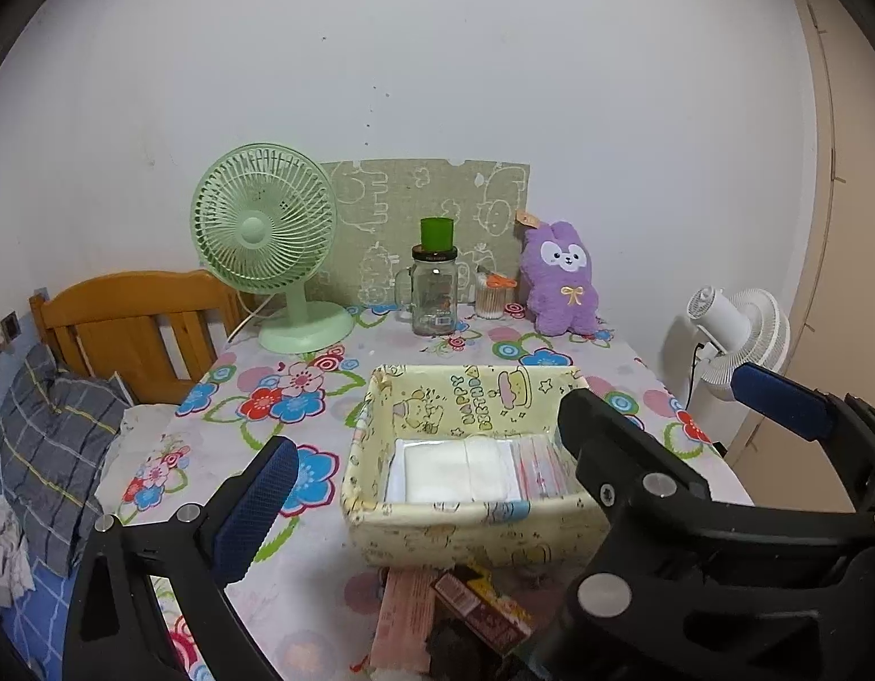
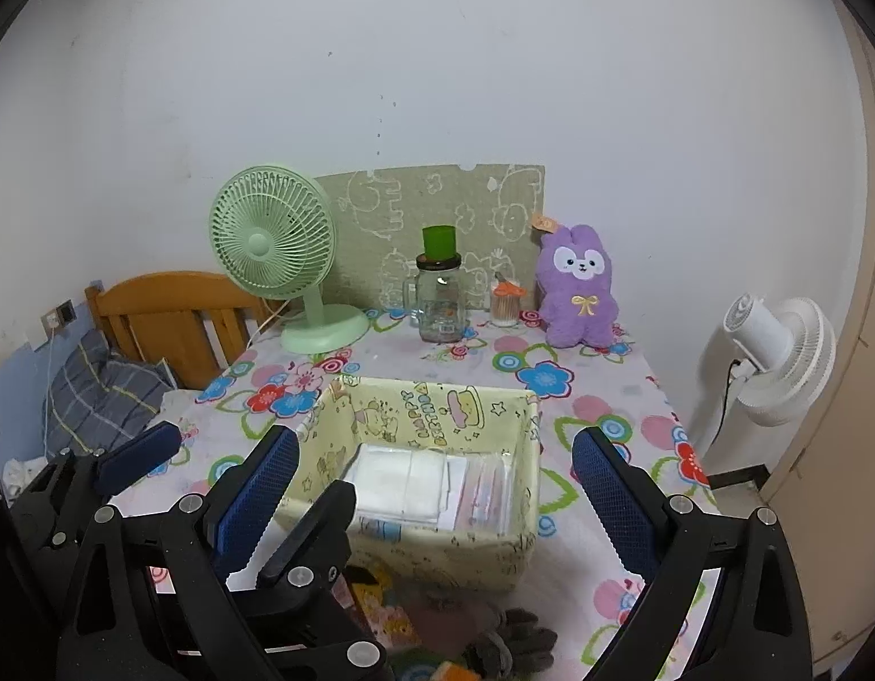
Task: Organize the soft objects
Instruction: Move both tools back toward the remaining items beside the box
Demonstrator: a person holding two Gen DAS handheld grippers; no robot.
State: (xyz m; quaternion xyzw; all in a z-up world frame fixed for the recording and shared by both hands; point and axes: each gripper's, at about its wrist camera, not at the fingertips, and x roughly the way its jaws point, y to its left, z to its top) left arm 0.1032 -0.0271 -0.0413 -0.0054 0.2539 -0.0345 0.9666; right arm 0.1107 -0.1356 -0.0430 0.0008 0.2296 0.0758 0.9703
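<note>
A yellow cartoon-print fabric basket (image 1: 466, 533) stands mid-table and holds white folded packs (image 1: 454, 471) and a pink-striped pack (image 1: 539, 471). My left gripper (image 1: 437, 454) hovers open just in front of it; its right finger is hidden behind the right gripper. My right gripper (image 2: 434, 442) is also open, straddling the basket's near side, empty. At the table's near edge lie a pink packet (image 1: 403, 618), a brown wrapper (image 1: 483, 607) and a grey knitted glove (image 2: 511, 647). A purple plush bunny (image 1: 559, 284) sits upright at the back right.
Along the back wall stand a green desk fan (image 1: 264, 238), a glass jar (image 1: 434, 295) with a green cup on its lid, and a cotton-swab holder (image 1: 489, 298). A wooden headboard (image 1: 137, 323) and a plaid pillow (image 1: 57, 442) are left. A white floor fan (image 2: 778, 352) is right.
</note>
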